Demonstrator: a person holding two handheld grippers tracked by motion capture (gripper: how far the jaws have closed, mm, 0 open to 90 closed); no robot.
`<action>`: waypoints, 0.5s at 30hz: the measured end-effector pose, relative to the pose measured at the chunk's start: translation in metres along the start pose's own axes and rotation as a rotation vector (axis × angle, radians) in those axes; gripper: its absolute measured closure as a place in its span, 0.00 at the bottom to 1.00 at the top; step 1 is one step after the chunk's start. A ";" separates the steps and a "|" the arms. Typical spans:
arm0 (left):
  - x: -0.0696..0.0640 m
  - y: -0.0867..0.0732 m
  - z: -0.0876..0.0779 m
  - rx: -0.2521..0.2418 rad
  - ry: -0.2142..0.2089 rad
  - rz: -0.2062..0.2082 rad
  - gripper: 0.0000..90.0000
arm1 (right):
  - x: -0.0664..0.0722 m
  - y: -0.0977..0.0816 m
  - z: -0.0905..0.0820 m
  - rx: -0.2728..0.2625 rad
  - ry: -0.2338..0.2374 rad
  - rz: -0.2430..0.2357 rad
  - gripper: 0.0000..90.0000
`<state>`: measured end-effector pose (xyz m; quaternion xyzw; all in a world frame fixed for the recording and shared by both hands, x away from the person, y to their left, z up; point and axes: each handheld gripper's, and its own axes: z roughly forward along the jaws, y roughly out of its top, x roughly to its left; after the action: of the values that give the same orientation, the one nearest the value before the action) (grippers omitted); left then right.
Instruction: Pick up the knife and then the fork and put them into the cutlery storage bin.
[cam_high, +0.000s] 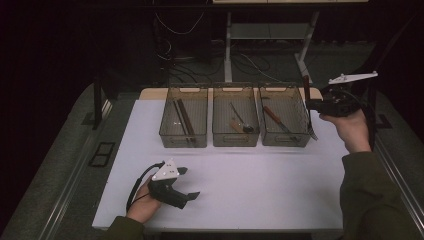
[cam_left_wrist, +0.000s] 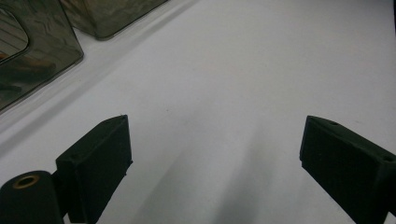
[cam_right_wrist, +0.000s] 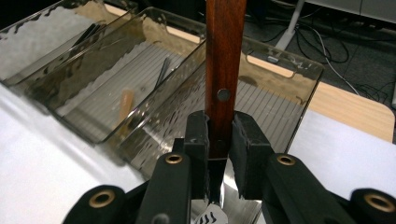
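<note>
the fork (cam_high: 309, 112) hung upright in the right gripper (cam_high: 314, 104), at the right end of the rightmost bin (cam_high: 283, 122); in the high view it was a thin dark line, its tines just visible low beside the bin's outer wall, and whether they touched it could not be told. the right gripper view brought the wooden handle (cam_right_wrist: 224, 60) close, with a metal rivet, clamped between the two pads (cam_right_wrist: 198, 140); the handle's top ran off the frame and the tines were hidden under the jaws. the left gripper (cam_high: 186, 183) rested on the white table (cam_high: 260, 185), well apart from the bins, jaws spread wide around nothing. the cutlery in the middle bin (cam_high: 235, 121) and the left bin (cam_high: 183, 122) was too dim to name.
</note>
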<state>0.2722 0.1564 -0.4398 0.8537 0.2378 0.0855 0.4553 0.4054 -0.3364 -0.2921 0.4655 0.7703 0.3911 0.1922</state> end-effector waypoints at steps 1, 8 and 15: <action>0.000 0.000 0.000 0.000 0.000 0.000 0.10 | -0.001 0.002 0.002 -0.005 -0.005 0.002 0.86; -0.001 0.000 0.000 -0.004 -0.003 -0.001 0.10 | -0.007 0.016 0.021 -0.016 -0.031 0.019 0.86; -0.001 0.000 0.000 -0.012 -0.004 -0.008 0.10 | -0.012 0.019 0.041 -0.033 -0.046 0.031 0.86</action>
<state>0.2710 0.1555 -0.4396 0.8501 0.2399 0.0834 0.4613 0.4492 -0.3248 -0.3038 0.4828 0.7519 0.3960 0.2114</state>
